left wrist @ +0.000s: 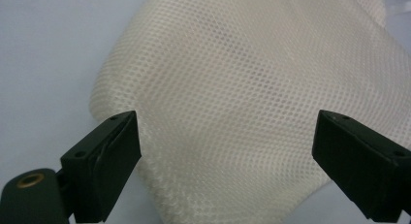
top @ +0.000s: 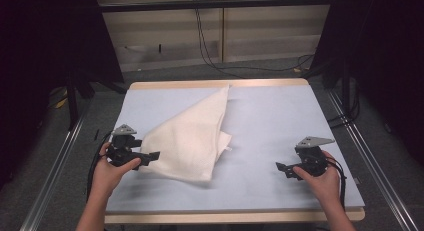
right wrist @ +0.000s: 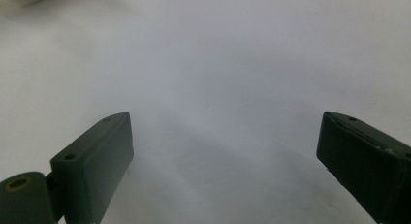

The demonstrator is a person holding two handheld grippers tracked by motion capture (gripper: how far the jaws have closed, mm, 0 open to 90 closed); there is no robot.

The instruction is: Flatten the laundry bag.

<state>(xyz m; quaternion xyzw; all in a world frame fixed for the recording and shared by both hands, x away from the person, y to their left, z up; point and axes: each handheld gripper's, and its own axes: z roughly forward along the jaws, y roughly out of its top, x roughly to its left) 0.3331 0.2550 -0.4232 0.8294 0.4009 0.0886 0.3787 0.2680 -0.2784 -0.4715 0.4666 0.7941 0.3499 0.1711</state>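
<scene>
Basically, a cream mesh cloth (top: 192, 136) lies crumpled in a rough triangle on the left-middle of the table (top: 280, 116), both tongs wide and empty.

Left gripper (top: 150, 157) sits at the cloth's near-left corner, jaws spread wide with the mesh edge between them in the left gripper view (left wrist: 242, 88), not pinched yet. Right gripper (top: 282, 168) is well apart from the cloth, jaws wide over bare grey tabletop (right wrist: 218, 64). Cloth looks light, soft and floppy, open weave, likely to drape and bunch rather than slide; probably best taken at a corner or folded edge, pinching all layers. Nothing else on the table blocks a reach; cables (top: 210, 51) and the frame rails (top: 365, 151) stay off the surface.
</scene>
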